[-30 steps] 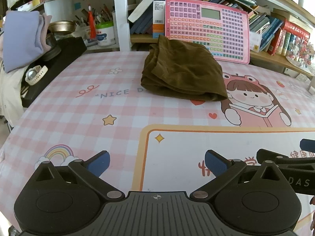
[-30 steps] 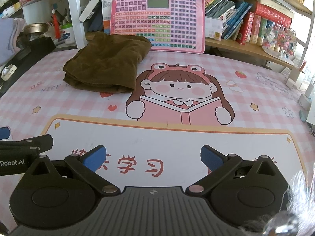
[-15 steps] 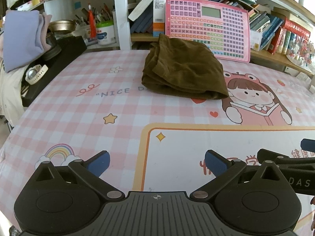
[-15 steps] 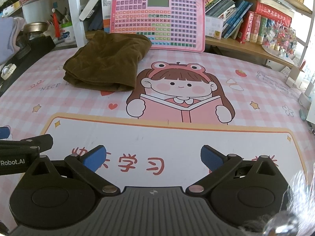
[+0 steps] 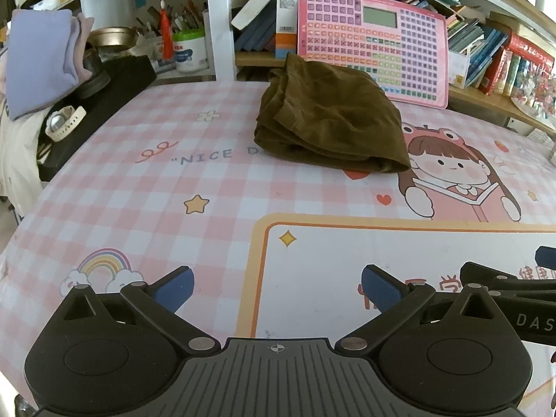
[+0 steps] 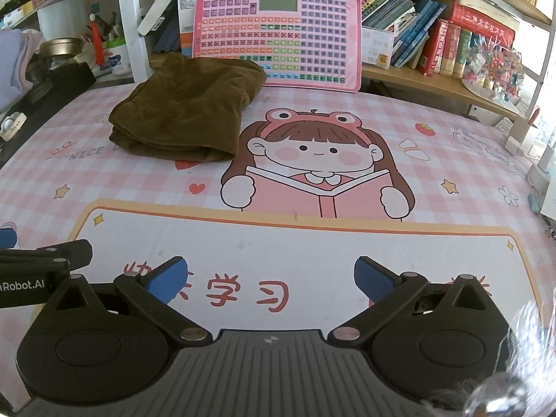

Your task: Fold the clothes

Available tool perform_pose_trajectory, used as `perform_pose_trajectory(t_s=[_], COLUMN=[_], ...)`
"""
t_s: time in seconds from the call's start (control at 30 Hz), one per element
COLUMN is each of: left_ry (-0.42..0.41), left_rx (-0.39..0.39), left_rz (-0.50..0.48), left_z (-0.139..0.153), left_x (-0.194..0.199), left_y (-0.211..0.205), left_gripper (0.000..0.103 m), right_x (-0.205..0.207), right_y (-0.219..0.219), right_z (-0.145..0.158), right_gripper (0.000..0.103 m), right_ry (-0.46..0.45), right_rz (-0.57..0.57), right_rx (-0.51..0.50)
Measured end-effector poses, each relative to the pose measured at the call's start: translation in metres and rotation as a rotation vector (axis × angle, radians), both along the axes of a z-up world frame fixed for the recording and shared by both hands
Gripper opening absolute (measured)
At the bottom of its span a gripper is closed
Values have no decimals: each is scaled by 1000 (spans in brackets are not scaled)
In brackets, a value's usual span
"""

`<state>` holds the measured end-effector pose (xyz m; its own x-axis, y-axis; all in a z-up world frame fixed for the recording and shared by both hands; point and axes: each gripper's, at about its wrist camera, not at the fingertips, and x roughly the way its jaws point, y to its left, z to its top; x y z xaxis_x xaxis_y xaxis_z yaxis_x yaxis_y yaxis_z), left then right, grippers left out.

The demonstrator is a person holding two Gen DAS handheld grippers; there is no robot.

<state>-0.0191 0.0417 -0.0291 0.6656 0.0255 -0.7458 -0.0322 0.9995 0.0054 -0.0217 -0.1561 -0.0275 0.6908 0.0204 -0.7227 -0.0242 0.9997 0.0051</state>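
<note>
Pink checked tablecloth (image 5: 146, 187) carries our brown garment (image 5: 330, 125), lying folded at the far side just before the pink keyboard chart (image 5: 375, 45). Our left gripper (image 5: 276, 285) and right gripper (image 6: 267, 274) hang low near us, both spread wide and empty. We judge the fold done; any tidying should press edges flat. Only the left view shows the lilac cloth stack (image 5: 38, 59); only the right shows the red books (image 6: 483, 31).

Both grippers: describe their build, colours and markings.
The left gripper and right gripper match: black linkage arms with silver rivets, blue fingertip pads, a ribbed grey body with a crosshair mark. White lettering runs along their sides.
</note>
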Motion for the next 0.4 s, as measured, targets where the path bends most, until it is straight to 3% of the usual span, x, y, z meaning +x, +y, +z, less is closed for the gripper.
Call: perform_pose_trajectory(t_s=[0.4], left_ry=[0], left_rx=[-6], left_rz=[9], left_z=[-1], left_x=[3], left_y=[1], left_gripper=[103], right_x=[5], right_y=[-2], right_z=[-3], right_gripper=[103], right_ry=[12], right_rz=[-5], right_rx=[5])
